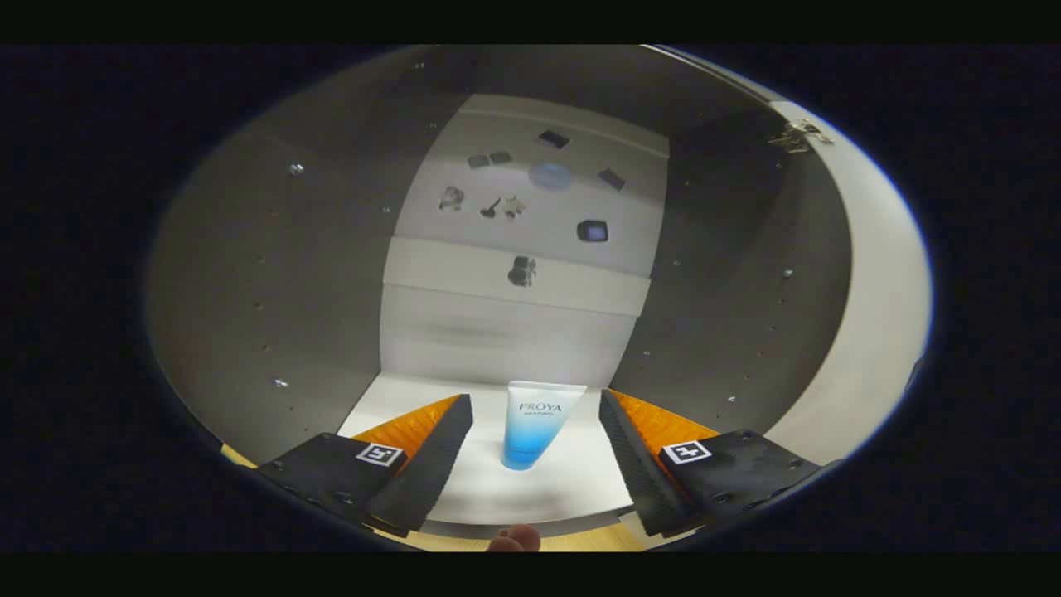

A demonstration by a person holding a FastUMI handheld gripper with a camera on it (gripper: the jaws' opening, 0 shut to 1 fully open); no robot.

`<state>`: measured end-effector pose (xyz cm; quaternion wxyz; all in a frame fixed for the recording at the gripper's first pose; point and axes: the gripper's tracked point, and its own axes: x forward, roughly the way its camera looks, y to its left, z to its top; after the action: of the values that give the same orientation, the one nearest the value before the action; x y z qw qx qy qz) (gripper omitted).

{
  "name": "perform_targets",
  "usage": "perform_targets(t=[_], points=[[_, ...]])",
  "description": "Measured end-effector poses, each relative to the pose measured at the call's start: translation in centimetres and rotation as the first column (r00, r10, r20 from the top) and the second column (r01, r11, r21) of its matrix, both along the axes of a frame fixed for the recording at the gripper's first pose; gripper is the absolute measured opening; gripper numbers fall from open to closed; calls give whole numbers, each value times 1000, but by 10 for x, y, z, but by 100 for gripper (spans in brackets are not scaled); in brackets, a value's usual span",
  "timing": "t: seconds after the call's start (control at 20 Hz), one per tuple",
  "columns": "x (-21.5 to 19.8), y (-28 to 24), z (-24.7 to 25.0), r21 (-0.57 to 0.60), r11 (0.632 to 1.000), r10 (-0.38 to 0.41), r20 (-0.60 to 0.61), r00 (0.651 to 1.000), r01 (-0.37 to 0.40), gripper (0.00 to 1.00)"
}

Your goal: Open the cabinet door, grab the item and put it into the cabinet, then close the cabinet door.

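Gripper [535, 431] fingers spread apart, touching nothing, flank a blue-and-white cosmetic tube [535, 423] standing cap-down inside the open cabinet [273, 274].

Several small dark marks [514, 207] dot the back panel [514, 332] of the cabinet — stickers or stains, too small and soft to tell which. A metal fitting [797, 135] near the top of the open door [879, 315] is tiny; it may be a hinge. A bit of a fingertip [514, 541] pokes in beneath the gripper [536, 431] — the hand behind it is cut off. The fingers' rear ends run out of view, and the tube [535, 424] stands loose between them, its base blurred.
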<state>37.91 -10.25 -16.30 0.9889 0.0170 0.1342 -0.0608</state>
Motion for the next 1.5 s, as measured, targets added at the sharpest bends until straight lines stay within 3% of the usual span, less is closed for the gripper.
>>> perform_targets(t=[0.2, 0.55, 0.8, 1.0, 1.15, 1.5], points=[[-71, -15, 13, 22, 997, -76, 94, 993, 74, 98], [-201, -44, 18, -45, 978, -197, 113, 974, 204, 98], [-288, -81, 26, -83, 933, -341, 112, 933, 351, 98], [-343, -109, 30, -106, 900, -414, 99, 905, 423, 98], [-380, -143, 32, -98, 862, -489, 98, 867, 498, 98], [-440, -250, -13, -127, 709, -697, 23, 717, 693, 98]])
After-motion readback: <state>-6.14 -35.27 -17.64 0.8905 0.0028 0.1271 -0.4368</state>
